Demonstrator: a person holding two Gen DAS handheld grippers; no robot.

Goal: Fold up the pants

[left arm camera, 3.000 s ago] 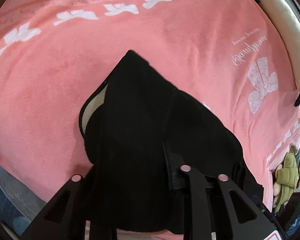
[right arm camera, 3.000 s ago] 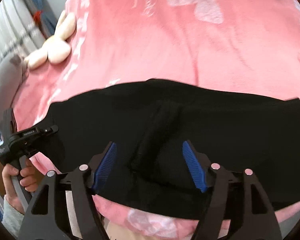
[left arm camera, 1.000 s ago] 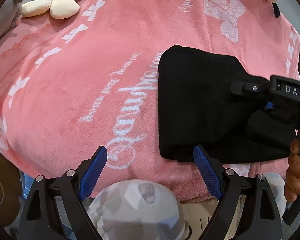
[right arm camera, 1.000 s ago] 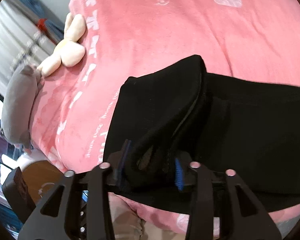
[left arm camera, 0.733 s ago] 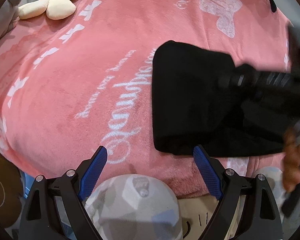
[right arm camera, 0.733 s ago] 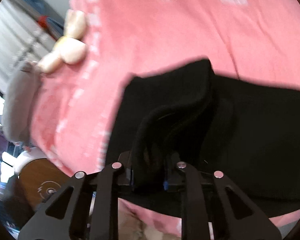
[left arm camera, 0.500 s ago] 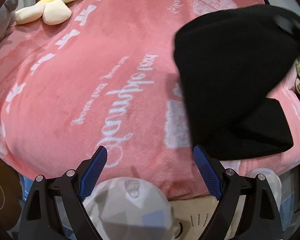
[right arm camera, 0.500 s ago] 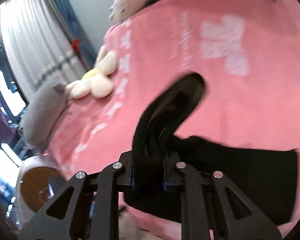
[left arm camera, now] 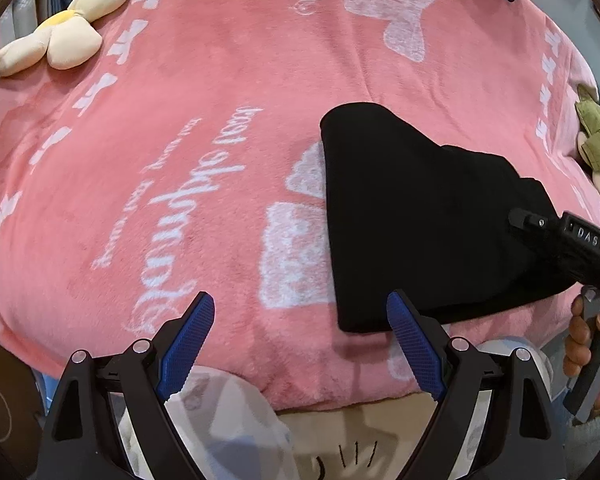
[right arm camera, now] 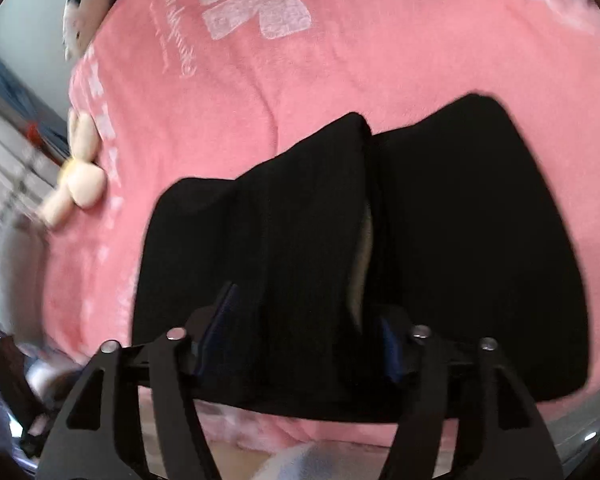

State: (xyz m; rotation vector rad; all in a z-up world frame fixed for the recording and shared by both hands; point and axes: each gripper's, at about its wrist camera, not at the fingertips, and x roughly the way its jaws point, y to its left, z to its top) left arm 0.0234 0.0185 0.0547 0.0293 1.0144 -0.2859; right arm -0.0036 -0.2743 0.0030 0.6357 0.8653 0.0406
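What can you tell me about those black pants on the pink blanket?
The pants are plain black, of a soft, matte, faintly ribbed cloth, folded into a compact bundle. They lie on the blanket near its front edge. In the right wrist view one folded layer stands up as a ridge, with a pale lining showing in the gap. The right hand-held gripper has that fold between its opening jaws. The left hand-held gripper hangs open, off the cloth.

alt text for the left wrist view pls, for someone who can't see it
Folded black pants lie on a pink blanket with white bows and script. The left tool hangs open over the blanket's near edge, empty; the right tool reaches in from the right over the pants.
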